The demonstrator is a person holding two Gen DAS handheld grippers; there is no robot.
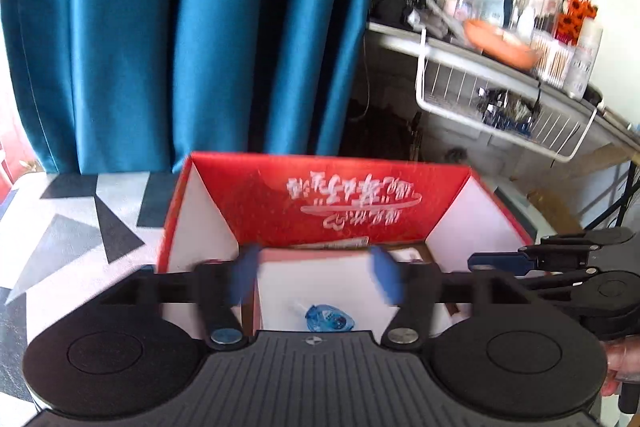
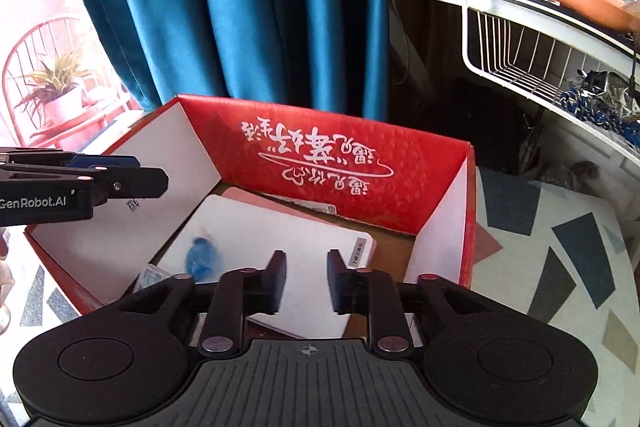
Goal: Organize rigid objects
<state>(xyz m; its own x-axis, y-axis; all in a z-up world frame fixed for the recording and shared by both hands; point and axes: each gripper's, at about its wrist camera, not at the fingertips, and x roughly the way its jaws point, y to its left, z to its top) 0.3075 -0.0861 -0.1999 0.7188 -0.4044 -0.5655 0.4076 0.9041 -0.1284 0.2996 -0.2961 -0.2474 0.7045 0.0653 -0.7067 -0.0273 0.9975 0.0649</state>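
Left gripper [image 1: 316,277] of mine hangs released over the red box [image 1: 352,199], its blue pads spread wide with nothing pinched between them; the near half of the box floor lies below the gap. On that floor, at about six o'clock from the printed back wall, sits the small blue clear-shelled gadget [image 1: 329,319], resting on the white flat box [image 1: 320,283] that fills most of the floor. I judge the gadget to be light, hard plastic and rather slick, so I would take it across its narrow sides, squarely, lest it squirt out. To its right, the white flat box looks stiff and light, with smooth faces; being flat against the floor it offers only an edge, so I would tip up a corner first. Further right, at three o'clock, my right gripper [image 2: 307,277] points down at that same white box with its jaws parted only a little and empty, gripping nothing. From its side a red flat item [image 2: 256,197] peeps from under the white box's far edge, probably card, best left until the top layer is shifted
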